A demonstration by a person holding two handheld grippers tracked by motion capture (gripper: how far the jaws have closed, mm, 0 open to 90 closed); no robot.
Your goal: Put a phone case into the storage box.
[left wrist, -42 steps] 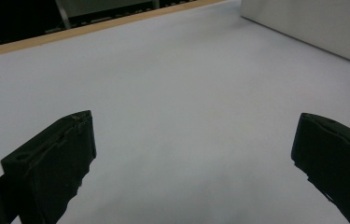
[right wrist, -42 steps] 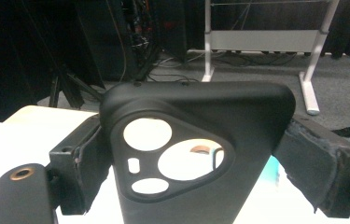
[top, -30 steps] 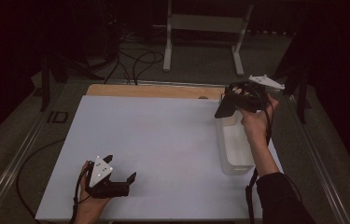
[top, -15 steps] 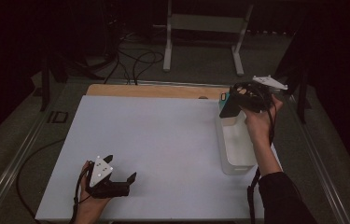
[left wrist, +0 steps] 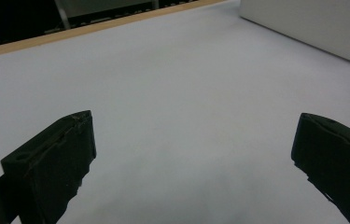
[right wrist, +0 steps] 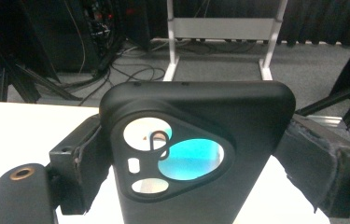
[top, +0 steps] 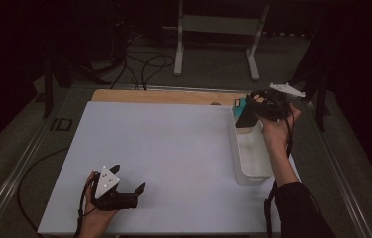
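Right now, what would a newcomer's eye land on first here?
The black phone case clamped between the right gripper's jaws, raised over the far end of the white bin at the table's right. Then the left gripper, jaws wide apart, resting at the near left of the white tabletop.

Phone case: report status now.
Right hand-held gripper shut on black phone case, held above white bin. Left hand-held gripper open, empty, low over table. Nothing obstructing.

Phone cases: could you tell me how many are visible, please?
1. A black phone case is clamped in the right gripper above the white bin's far end. Others may lie hidden inside the bin.
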